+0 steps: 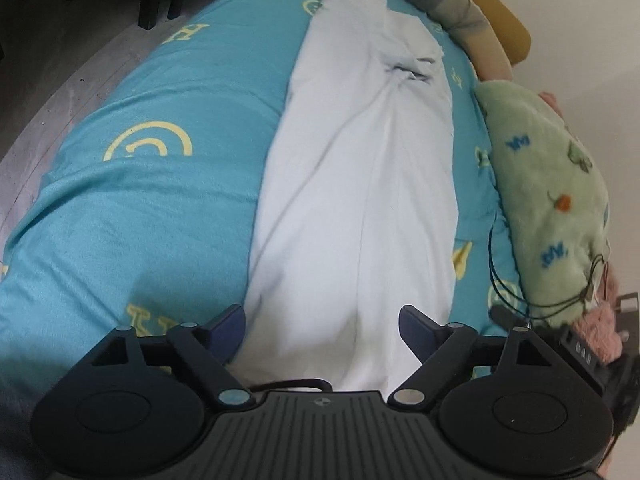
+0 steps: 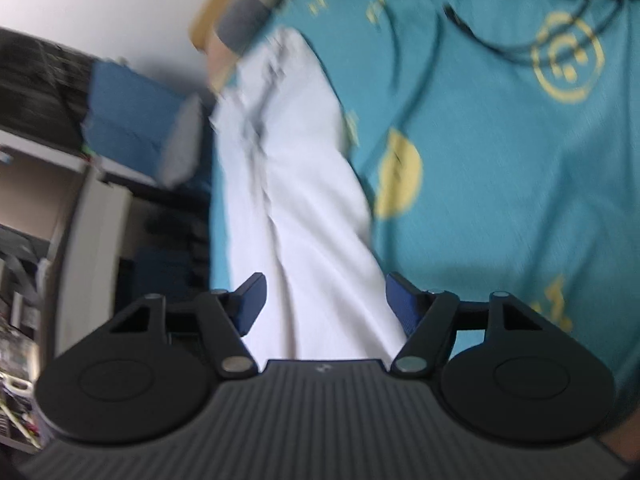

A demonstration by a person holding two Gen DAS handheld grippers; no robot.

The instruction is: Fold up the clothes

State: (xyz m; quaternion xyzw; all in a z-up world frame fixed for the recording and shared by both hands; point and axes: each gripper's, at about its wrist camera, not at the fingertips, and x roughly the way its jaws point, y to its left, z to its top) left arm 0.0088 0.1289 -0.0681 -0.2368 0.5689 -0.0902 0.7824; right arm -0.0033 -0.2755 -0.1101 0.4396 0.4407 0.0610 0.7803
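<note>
A white garment (image 1: pixel 360 184) lies folded lengthwise in a long strip on a teal bedspread (image 1: pixel 160 208) with yellow prints. My left gripper (image 1: pixel 322 328) is open, its blue pads on either side of the strip's near end, holding nothing. In the right wrist view the same white garment (image 2: pixel 296 200) runs away from me along the bed's left edge. My right gripper (image 2: pixel 324 300) is open over its near end, empty. The right wrist view is blurred by motion.
A green fleece blanket (image 1: pixel 548 184) and a pink item (image 1: pixel 600 332) lie at the bed's right side. Black cables (image 1: pixel 508 292) trail there, also seen in the right wrist view (image 2: pixel 424 80). A plaid pillow (image 1: pixel 460 4) lies at the head. Shelves and clutter (image 2: pixel 60 208) stand left of the bed.
</note>
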